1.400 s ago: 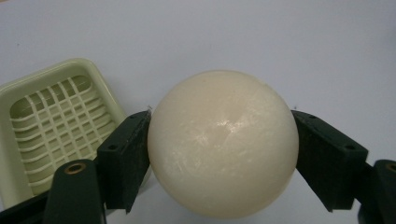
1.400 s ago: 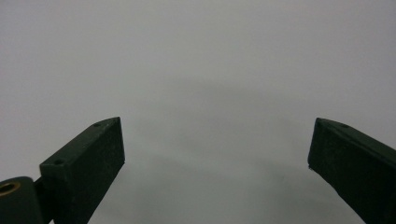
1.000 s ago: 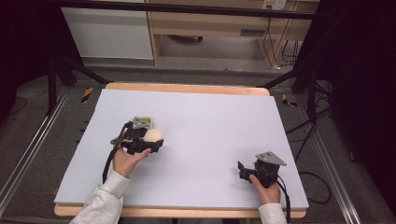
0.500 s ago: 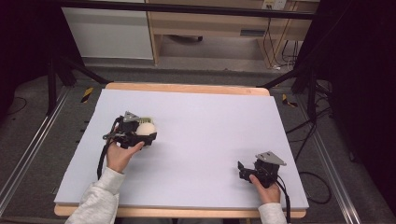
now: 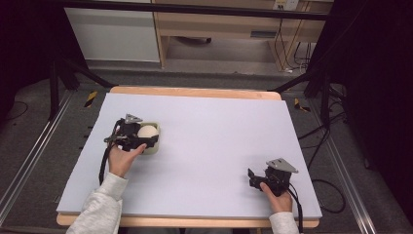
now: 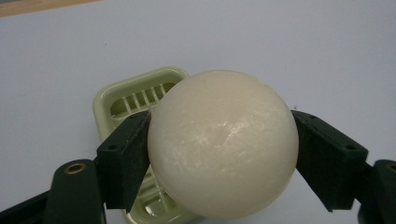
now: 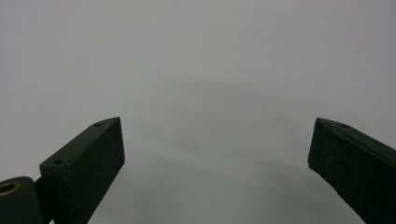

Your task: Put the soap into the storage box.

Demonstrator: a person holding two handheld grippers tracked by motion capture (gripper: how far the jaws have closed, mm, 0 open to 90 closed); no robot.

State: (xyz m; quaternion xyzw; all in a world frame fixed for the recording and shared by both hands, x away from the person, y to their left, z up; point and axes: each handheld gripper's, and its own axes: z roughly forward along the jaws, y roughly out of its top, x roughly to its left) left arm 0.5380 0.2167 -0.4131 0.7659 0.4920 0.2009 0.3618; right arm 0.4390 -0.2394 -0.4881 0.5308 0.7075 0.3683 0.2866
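A cream ball (image 6: 223, 144) sat clamped between the jaws of the left gripper (image 5: 139, 138), just above a pale green slatted dish (image 6: 122, 100) on the white table (image 5: 219, 126). The right gripper (image 5: 260, 178) rested wide open and empty near the table's front right.

Desk (image 5: 204, 161): slotted dish (image 6: 122, 100) on left half, mid-depth. Ball (image 6: 223, 142) between jaws of left tongs (image 5: 146, 138), directly over dish; from left gripper view, dish sits below and behind ball. Left hand (image 5: 122, 158) just nearside of dish. Right tongs (image 5: 253, 178) at near right corner, well apart from dish, jaws spread over bare desk
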